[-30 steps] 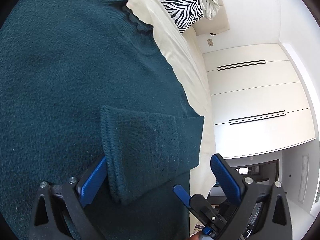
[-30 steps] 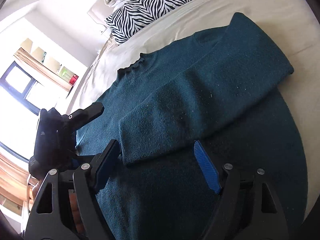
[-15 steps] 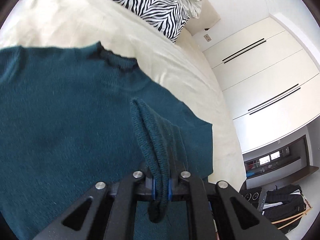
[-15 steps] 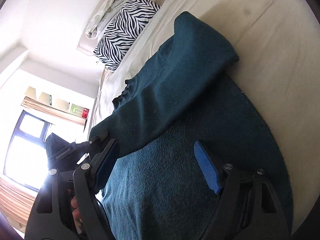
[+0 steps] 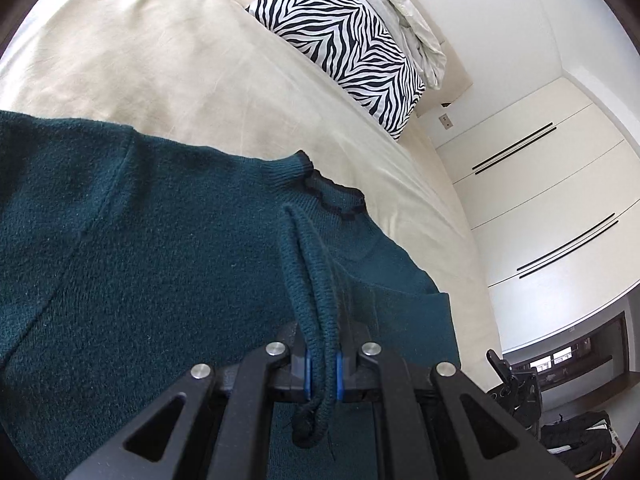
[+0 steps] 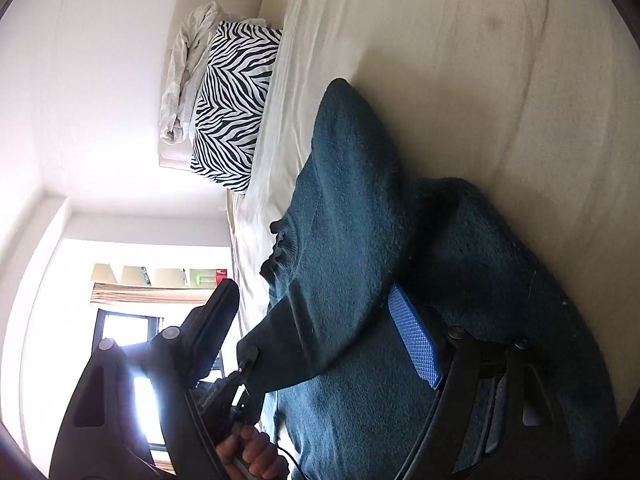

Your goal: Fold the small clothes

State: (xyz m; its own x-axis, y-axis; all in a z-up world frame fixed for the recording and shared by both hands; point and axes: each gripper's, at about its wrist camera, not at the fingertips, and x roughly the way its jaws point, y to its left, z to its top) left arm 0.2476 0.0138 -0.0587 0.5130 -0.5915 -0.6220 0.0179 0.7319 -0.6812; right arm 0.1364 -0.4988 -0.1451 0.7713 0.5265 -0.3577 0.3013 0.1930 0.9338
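Lying spread across the cream-sheeted bed, the dark teal knitted sweater fills the lower half of the left wrist view, its ruffled, dark-edged collar pointing toward the head of the bed. A ribbed cuff of the sweater's sleeve is bunched into a narrow double fold and rises from the body of the garment into the left claw, whose blue-padded fingers are pressed tight on either side of it; a short end of the cuff hangs out behind the pads.

In the right wrist view the same sweater runs down the frame, with the sleeve pulled up off the body toward the lower left, where the left claw holds it. The right claw stands wide, gripping nothing: its blue textured pad lies close over the teal knit, while the other finger sits well apart to the left, off the garment's edge. A bare hand grips the tool at the bottom of that view.

Beyond the sweater, a black-and-white zebra-striped pillow leans at the head of the bed with a crumpled pale cloth just behind it. White wardrobe doors with thin dark handle strips stand past the bed's far side, and a bright window shows at the opposite side.
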